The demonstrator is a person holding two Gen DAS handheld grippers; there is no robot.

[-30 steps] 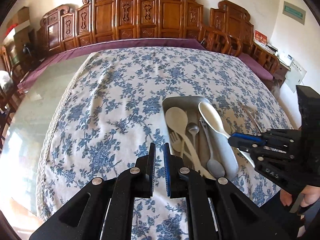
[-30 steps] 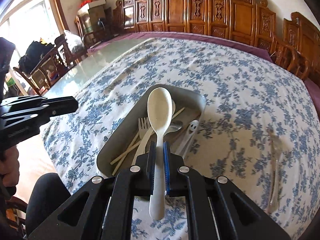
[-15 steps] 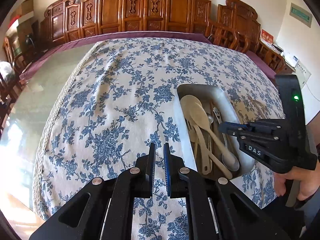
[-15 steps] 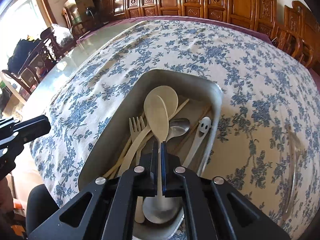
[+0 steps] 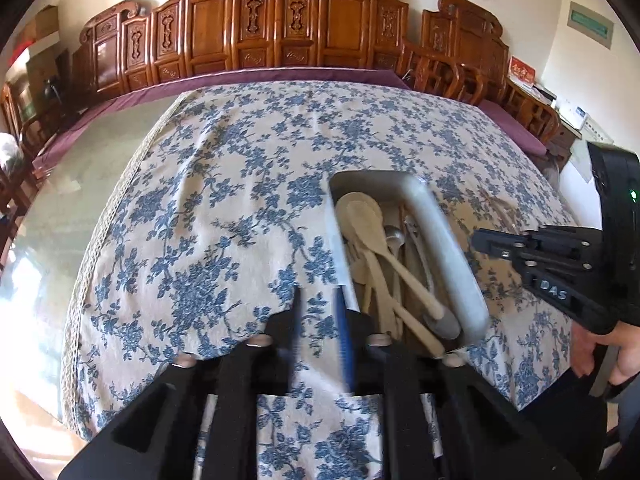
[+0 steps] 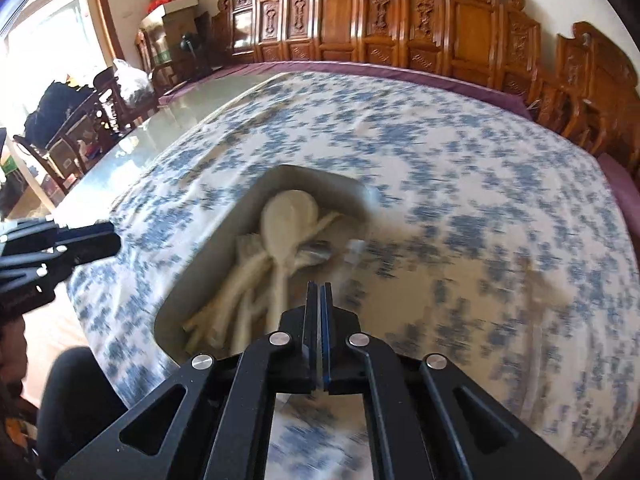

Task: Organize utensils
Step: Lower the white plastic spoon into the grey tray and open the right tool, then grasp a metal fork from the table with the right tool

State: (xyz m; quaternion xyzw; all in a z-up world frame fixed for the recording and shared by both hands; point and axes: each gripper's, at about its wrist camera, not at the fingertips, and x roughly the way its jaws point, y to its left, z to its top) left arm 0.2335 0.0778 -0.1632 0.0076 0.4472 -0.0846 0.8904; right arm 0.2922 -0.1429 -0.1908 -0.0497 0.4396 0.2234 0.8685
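**Q:** Where do things stand with the utensils?

**A:** A grey metal tray [image 5: 448, 248] sits on the blue-flowered tablecloth [image 5: 224, 208], at about two o'clock from my left gripper [image 5: 318, 320]. Inside it lie two pale spoons [image 5: 366, 220], a pale fork [image 6: 248, 244], a small metal spoon [image 5: 394, 236] and chopsticks, all heaped together. I judge the gathering step is near its end.

**Q:** And your grippers?

**A:** My right gripper [image 6: 320, 312] is closed tight on nothing, hanging over the tray's near end. My left gripper's jaws are opening, a narrow gap, with only cloth showing between them.

**Q:** What does the next move call for?

**A:** Something thin and clear lies on the cloth at three o'clock from the tray; I cannot tell what it is. If it is a utensil, my right gripper must open before reaching for it.
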